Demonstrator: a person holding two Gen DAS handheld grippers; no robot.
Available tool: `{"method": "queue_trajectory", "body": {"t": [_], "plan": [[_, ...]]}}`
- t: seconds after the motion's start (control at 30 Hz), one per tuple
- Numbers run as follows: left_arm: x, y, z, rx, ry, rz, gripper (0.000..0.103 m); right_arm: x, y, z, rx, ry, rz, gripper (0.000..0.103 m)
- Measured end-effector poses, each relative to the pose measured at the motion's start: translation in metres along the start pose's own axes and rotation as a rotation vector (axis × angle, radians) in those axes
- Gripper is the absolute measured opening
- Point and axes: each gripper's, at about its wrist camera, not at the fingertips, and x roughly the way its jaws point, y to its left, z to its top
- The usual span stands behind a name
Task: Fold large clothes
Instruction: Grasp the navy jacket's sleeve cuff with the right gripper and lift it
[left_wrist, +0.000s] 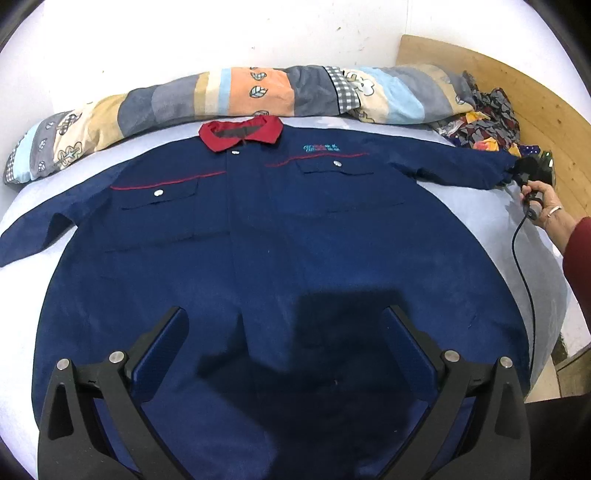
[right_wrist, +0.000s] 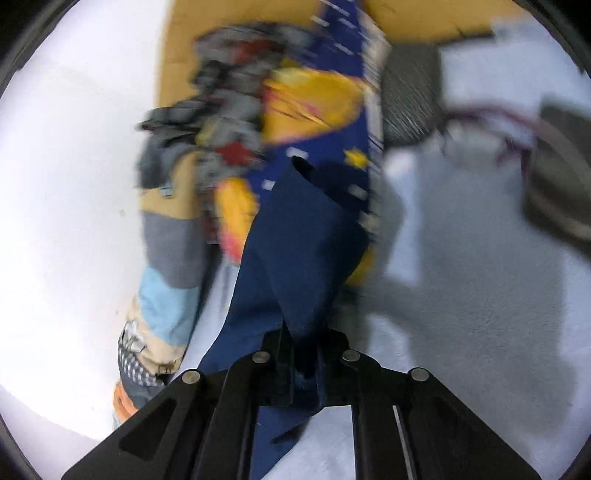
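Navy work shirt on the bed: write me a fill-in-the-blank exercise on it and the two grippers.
1. The navy work shirt has a collar coloured ____.
2. The right gripper is shut on the shirt's ____.
3. The left gripper hovers over the shirt with its jaws ____.
4. The rolled patchwork quilt lies just beyond the shirt's ____.

Missing words: red; sleeve; open; collar

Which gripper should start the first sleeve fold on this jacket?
Right, probably. The right gripper is already shut on the sleeve cuff; the left gripper hovers open over the jacket hem, holding nothing.
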Motion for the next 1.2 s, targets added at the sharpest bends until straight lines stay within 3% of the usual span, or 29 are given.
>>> {"method": "queue_trajectory", "body": {"t": [0.17, 0.33, 0.47, 0.6, 0.77, 0.93, 1.1, 1.2], "plan": [[-0.011, 0.002, 0.001, 0.012, -0.036, 0.024, 0.103, -0.04, 0.059, 0.017, -0.066, -0.027, 0.093, 0.009], [-0.023, 0.018, 0.006, -0.009, -0.088, 0.063, 0.103, -0.077, 0.158, 0.028, -0.145, -0.035, 0.184, 0.009], [-0.032, 0.035, 0.005, -0.019, -0.113, 0.099, 0.103, -0.112, 0.243, 0.01, -0.225, -0.019, 0.258, 0.009], [-0.044, 0.058, 0.002, -0.072, -0.124, 0.093, 0.103, -0.143, 0.322, -0.031, -0.304, 0.012, 0.326, 0.009], [-0.068, 0.086, -0.003, -0.133, -0.17, 0.088, 0.103, -0.154, 0.413, -0.119, -0.428, 0.099, 0.385, 0.009], [-0.086, 0.114, -0.012, -0.196, -0.192, 0.08, 0.103, -0.142, 0.469, -0.256, -0.559, 0.248, 0.442, 0.009], [-0.099, 0.137, -0.02, -0.241, -0.214, 0.094, 0.103, -0.104, 0.485, -0.422, -0.714, 0.438, 0.436, 0.009], [-0.1, 0.15, -0.025, -0.277, -0.206, 0.095, 0.103, -0.078, 0.472, -0.518, -0.84, 0.517, 0.372, 0.009]]}}
